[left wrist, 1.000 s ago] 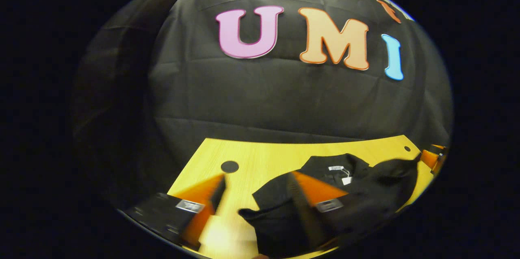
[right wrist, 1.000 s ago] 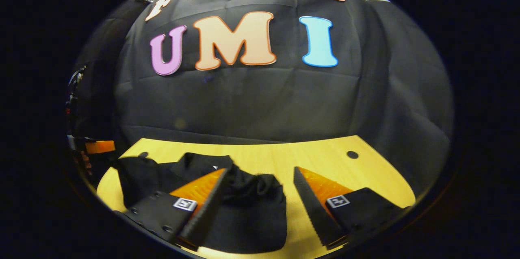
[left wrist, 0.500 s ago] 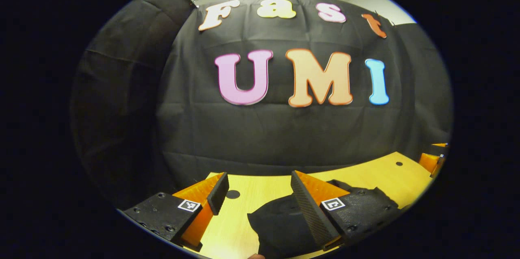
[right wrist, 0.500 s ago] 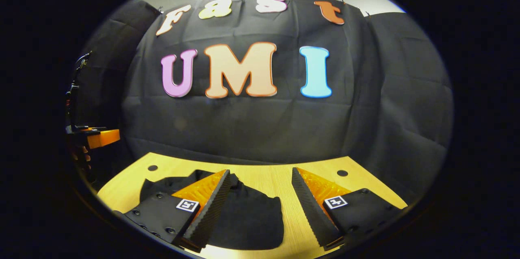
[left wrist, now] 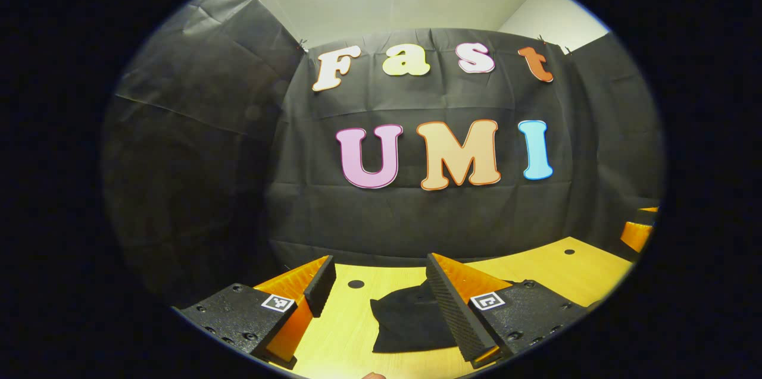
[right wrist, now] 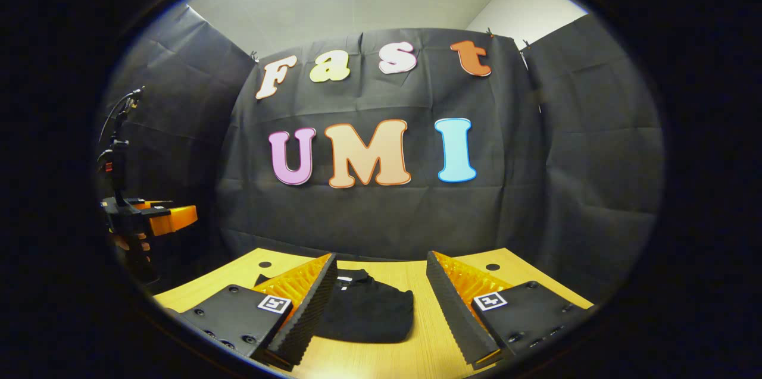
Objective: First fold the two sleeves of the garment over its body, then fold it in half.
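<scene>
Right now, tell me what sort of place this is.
Probably a recording booth: black cloth walls, a wooden table holding one folded black garment, and a camera stand at the side.

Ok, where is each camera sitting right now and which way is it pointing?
Left gripper view: rides on the left gripper, looks level across the wooden table at the booth wall; its open fingers frame the black garment.
Right gripper view: rides on the right gripper, facing the same wall; open fingers frame the garment; the left gripper shows at far left.
Shared: garment, table, wall.
</scene>
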### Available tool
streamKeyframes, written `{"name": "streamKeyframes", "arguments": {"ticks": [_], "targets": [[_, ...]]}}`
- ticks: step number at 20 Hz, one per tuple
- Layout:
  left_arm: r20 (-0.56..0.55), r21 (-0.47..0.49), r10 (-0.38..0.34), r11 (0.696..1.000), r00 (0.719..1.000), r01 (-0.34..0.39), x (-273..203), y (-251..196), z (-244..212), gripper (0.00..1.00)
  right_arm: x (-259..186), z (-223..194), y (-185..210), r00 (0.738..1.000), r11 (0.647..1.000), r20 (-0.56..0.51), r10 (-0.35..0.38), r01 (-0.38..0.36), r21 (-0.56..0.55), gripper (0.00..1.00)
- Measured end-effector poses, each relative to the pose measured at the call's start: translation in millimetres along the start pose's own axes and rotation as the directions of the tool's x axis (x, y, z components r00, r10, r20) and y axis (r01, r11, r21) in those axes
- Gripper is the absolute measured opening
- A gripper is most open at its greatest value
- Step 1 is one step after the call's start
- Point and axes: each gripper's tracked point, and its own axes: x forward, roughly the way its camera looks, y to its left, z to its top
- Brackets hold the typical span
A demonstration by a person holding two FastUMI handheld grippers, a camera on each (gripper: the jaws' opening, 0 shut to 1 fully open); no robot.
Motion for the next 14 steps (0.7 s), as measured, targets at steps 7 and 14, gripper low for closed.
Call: {"name": "streamKeyframes", "arguments": {"ticks": [7,14], "targets": [[0.022,0.016,0.010,1.000,1.000,-0.010,-79.1,2.3,15.8,0.91,-75.1,-0.7,16.0,0.999,0.999,0.023,0.049,-0.049,0.008,0.95],[0.045,0.014,-0.004,1.000,0.999,0.003,-91.6,-6.7,36.4,0.91,-97.8,9.5,16.5,0.996,0.998,0.060,0.059,-0.059,0.000,0.95]]}}
